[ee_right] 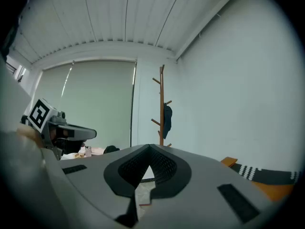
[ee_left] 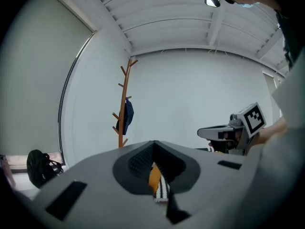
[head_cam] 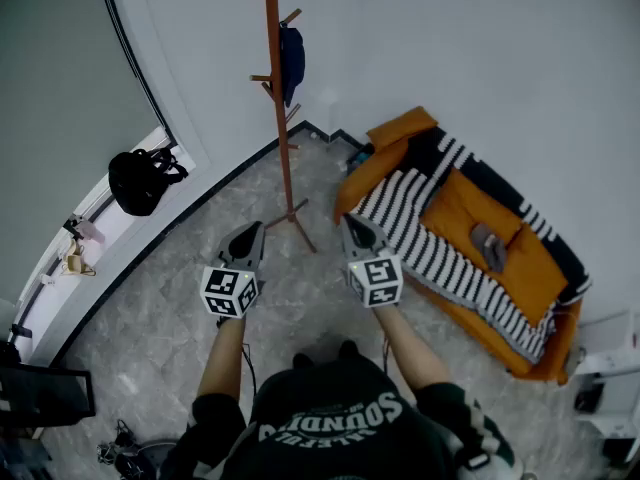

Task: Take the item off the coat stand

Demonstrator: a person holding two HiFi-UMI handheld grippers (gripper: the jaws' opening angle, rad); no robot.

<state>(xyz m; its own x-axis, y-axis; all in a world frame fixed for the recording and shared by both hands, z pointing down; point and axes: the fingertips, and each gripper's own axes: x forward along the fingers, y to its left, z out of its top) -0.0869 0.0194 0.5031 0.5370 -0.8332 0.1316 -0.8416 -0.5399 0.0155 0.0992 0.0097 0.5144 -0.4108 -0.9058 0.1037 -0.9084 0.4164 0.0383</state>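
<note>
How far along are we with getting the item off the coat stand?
Nothing done yet: the dark blue item hangs on the coat stand. In hand: nothing; left gripper and right gripper are shut, empty, short of the stand. Still to do: approach, grasp, lift it off.

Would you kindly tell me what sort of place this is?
Probably a sparsely furnished living room: a wooden coat stand with a dark blue item hanging on it, an orange sofa under a black-and-white striped throw, and a grey marble-look floor.

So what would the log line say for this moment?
step: before pickup | left claw: shut, empty | right claw: shut, empty | blue item: on coat stand
</note>
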